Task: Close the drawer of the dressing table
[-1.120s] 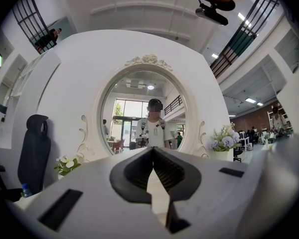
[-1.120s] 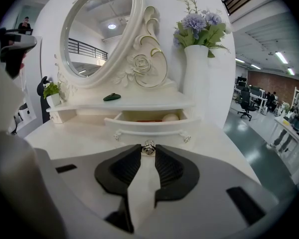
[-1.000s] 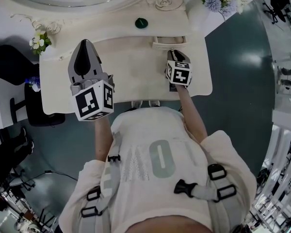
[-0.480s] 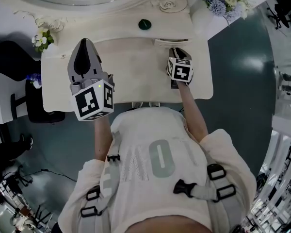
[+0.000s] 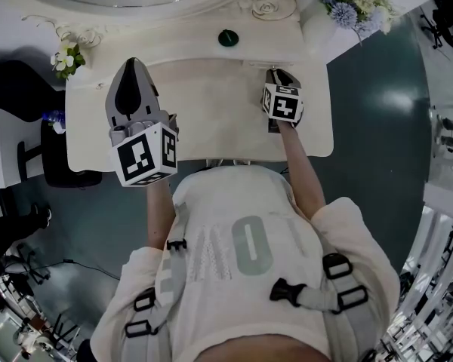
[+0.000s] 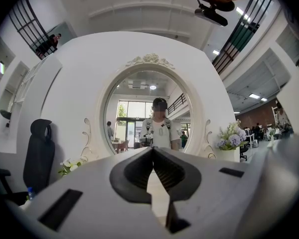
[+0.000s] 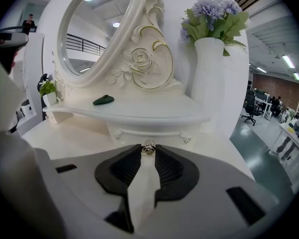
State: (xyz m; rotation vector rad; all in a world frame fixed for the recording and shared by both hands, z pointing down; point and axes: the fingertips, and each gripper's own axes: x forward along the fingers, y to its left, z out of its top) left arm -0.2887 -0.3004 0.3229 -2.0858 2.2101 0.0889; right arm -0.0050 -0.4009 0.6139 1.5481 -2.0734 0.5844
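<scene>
The white dressing table [image 5: 204,115] has a small drawer [image 5: 254,65] under its raised shelf at the right. In the right gripper view the drawer front [image 7: 149,132] sits nearly flush under the shelf. Its little metal knob [image 7: 148,148] is pinched between the jaw tips. My right gripper [image 5: 276,74] [image 7: 148,147] is shut on that knob and tilts down at it. My left gripper [image 5: 133,66] [image 6: 152,150] hovers over the left half of the tabletop. It is shut with nothing in it and points at the oval mirror [image 6: 147,113].
A dark green object [image 5: 227,38] [image 7: 104,100] lies on the shelf. At the right corner stands a white vase with purple flowers [image 5: 349,6] [image 7: 212,59]; a small flower bunch [image 5: 66,57] sits at the left. A black chair [image 5: 57,164] is left of the table.
The right gripper has moved toward the mirror with the knob in it. The drawer, which stuck out from under the shelf, has slid in almost flush. The left gripper stayed put.
</scene>
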